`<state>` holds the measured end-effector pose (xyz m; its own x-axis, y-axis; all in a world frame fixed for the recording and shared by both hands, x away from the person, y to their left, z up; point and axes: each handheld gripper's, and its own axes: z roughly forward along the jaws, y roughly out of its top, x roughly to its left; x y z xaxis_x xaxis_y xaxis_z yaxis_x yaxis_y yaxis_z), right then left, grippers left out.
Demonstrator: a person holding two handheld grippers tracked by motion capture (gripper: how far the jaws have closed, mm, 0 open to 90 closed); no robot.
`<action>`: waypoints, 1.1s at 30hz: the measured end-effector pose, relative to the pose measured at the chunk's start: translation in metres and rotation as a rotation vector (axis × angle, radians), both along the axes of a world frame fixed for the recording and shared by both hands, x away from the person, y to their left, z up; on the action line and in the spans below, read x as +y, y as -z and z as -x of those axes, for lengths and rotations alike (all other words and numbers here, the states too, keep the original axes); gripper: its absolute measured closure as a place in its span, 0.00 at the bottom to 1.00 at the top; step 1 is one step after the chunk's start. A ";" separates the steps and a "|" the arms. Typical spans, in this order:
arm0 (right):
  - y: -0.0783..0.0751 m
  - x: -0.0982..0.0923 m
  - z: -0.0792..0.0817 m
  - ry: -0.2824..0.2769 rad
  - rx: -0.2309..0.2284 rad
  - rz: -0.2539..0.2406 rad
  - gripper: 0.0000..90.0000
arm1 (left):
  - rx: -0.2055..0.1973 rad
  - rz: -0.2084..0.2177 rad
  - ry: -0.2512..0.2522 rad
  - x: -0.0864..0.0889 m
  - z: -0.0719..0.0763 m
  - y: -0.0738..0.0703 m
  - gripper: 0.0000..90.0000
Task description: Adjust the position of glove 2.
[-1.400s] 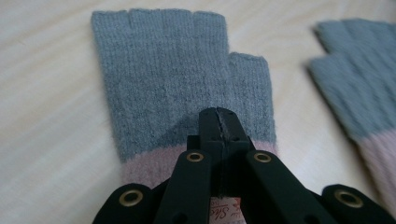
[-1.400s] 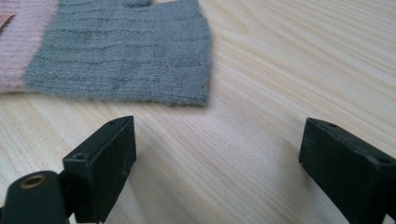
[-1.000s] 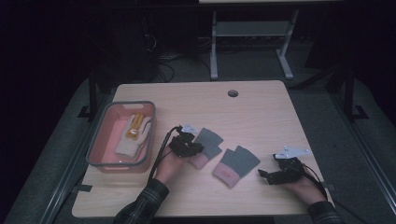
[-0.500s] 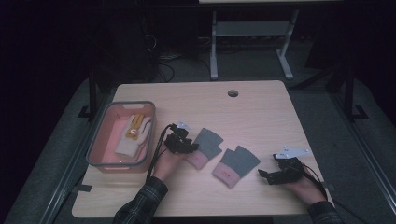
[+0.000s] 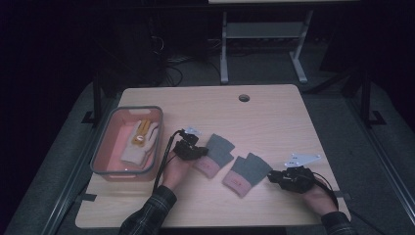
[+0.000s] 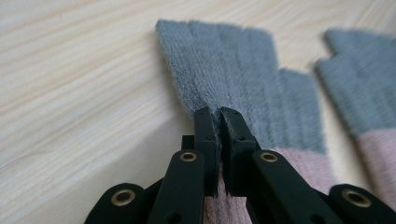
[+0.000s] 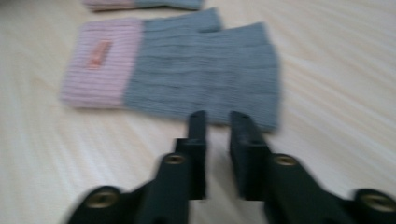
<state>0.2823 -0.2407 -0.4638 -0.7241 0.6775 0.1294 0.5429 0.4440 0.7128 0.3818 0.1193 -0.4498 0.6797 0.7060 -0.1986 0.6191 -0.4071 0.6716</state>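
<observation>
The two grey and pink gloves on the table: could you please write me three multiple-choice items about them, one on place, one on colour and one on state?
1. Where does the plastic tub stand?
A. At the table's left side
B. At the table's right side
C. On the floor

2. What colour are the cuffs of the gloves?
A. Green
B. Pink
C. Black

3. What is the left tool doing?
A. Hanging open above the tub
B. Pinching the left glove
C. Holding a cup

Answers: 1 A, the high view shows the tub left of both gloves. 2 B, the right glove has a pink cuff. 3 B, the jaws press glove fabric between them.
</observation>
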 end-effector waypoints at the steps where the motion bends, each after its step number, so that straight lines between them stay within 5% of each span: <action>1: 0.000 0.003 0.000 -0.018 0.010 -0.002 0.95 | -0.008 0.005 -0.001 -0.001 0.001 -0.002 0.95; 11: 0.005 0.024 -0.002 -0.101 0.047 0.014 1.00 | -0.042 0.072 0.035 -0.015 0.010 -0.018 0.96; 33: 0.006 0.054 -0.015 -0.117 0.039 0.006 1.00 | -0.060 0.144 0.131 -0.028 0.024 -0.040 0.96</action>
<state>0.2971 -0.1866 -0.4701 -0.7925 0.5897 0.1553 0.5145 0.5100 0.6893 0.3578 0.0912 -0.4095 0.7777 0.5778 -0.2476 0.5244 -0.3792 0.7624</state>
